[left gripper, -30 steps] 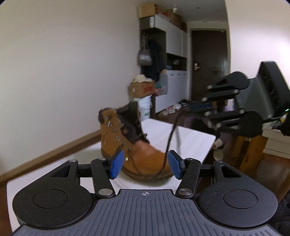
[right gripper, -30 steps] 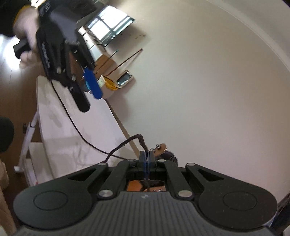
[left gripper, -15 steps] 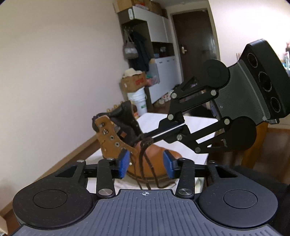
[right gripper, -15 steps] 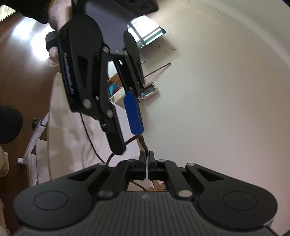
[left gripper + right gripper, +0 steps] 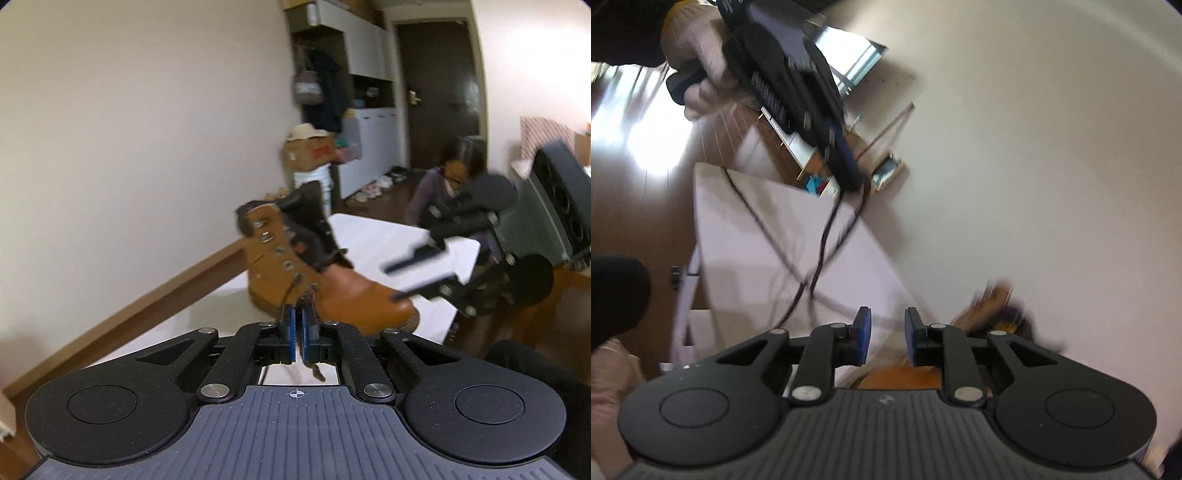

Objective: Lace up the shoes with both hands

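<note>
Our left claw (image 5: 298, 325) has just clamped shut on the limp, thin bootlace (image 5: 291, 291) near the tan boot (image 5: 325, 280) on the tabletop (image 5: 388, 236); our right claw (image 5: 886, 332) has just opened, empty (grip lace ends firmly).

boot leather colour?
Tan-brown boot, with a dark collar and tongue; clearest in the left wrist view.

white table (image 5: 388, 236) carries tan boot (image 5: 332, 291), seemingly upright.
</note>
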